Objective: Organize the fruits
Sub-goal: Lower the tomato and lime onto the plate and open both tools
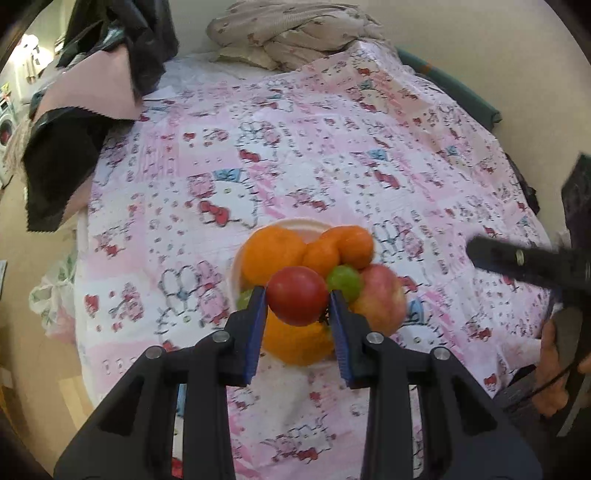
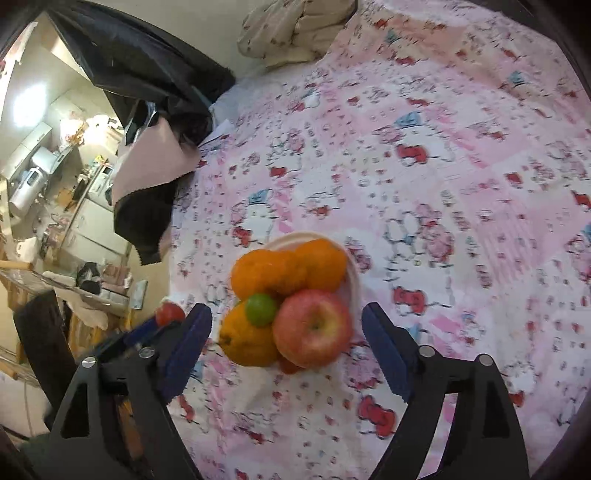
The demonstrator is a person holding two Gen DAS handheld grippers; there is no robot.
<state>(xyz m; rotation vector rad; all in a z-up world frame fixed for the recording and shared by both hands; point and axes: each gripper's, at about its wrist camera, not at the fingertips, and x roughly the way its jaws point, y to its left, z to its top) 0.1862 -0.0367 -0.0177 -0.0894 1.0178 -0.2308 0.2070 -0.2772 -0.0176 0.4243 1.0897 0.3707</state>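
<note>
My left gripper (image 1: pixel 297 301) is shut on a red tomato (image 1: pixel 297 301) and holds it just above a white plate (image 1: pixel 295 224) piled with fruit. The pile holds several oranges (image 1: pixel 271 253), a green lime (image 1: pixel 345 282) and a red apple (image 1: pixel 382 299). In the right wrist view the plate (image 2: pixel 352 277) shows oranges (image 2: pixel 267 275), the lime (image 2: pixel 260 309) and the apple (image 2: pixel 313 326). My right gripper (image 2: pixel 286 343) is open and empty, jaws wide apart on either side of the pile. The tomato (image 2: pixel 169 314) in the left gripper shows at its left.
The plate sits on a bed with a pink cartoon-print sheet (image 1: pixel 332 155). A bundled blanket (image 1: pixel 295 33) lies at the far end. Black and pink cloth (image 1: pixel 74 122) hangs at the bed's left edge. The right gripper (image 1: pixel 524 264) enters from the right.
</note>
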